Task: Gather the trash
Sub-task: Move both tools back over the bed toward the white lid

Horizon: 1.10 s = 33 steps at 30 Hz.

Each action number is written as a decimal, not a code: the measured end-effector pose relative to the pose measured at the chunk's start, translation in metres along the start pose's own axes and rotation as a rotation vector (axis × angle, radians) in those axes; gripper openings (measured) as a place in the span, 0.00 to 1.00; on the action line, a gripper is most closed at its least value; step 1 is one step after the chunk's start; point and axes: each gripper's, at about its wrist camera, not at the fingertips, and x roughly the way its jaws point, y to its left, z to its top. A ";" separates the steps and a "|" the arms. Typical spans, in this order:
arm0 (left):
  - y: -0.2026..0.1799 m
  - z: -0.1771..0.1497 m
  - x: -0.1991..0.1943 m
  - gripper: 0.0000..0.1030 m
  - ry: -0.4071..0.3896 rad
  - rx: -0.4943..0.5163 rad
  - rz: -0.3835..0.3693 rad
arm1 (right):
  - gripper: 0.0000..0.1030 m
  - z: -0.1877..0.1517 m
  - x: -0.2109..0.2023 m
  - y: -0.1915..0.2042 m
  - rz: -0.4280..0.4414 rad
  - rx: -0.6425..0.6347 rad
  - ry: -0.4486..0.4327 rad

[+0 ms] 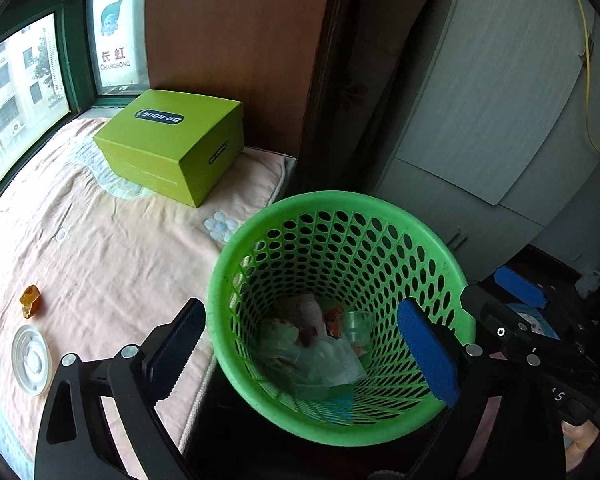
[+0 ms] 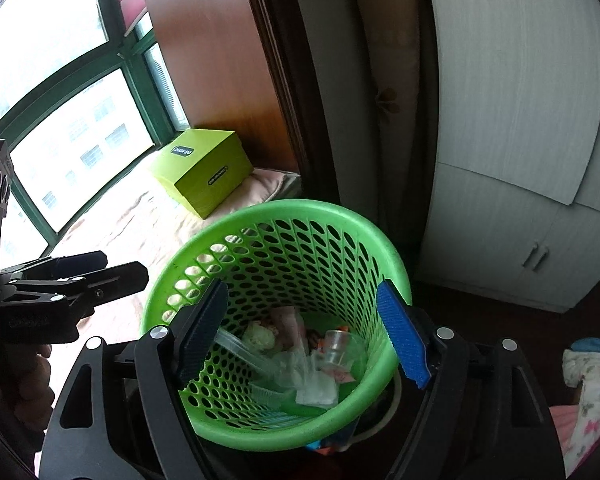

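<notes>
Two scraps left on the bed, both jaws wide and empty.
At 9 o'clock of the green mesh bin (image 1: 340, 316), an amber wrapper (image 1: 30, 301) and clear plastic lid (image 1: 31, 360) look light and flimsy: pinch the lid's rim. Left gripper (image 1: 300, 356) nearest; right gripper (image 2: 300, 336) over bin.

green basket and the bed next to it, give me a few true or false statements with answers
1. The green basket already holds trash. True.
2. Both grippers are clamped on wrappers. False: the left gripper and right gripper are open and empty.
3. An orange wrapper lies on the bed. True.
4. The white plastic lid is inside the basket. False: it lies on the bed.
5. The green box sits on the floor. False: it sits on the bed.
</notes>
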 end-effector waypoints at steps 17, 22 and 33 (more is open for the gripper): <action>0.095 -0.026 -0.031 0.91 -0.022 -0.179 0.167 | 0.77 0.006 0.010 0.054 0.090 -0.088 0.020; 0.140 -0.041 -0.041 0.91 -0.020 -0.246 0.253 | 0.77 0.008 0.018 0.078 0.123 -0.127 0.031; 0.246 -0.086 -0.037 0.92 0.062 -0.374 0.397 | 0.77 0.012 0.042 0.136 0.197 -0.216 0.076</action>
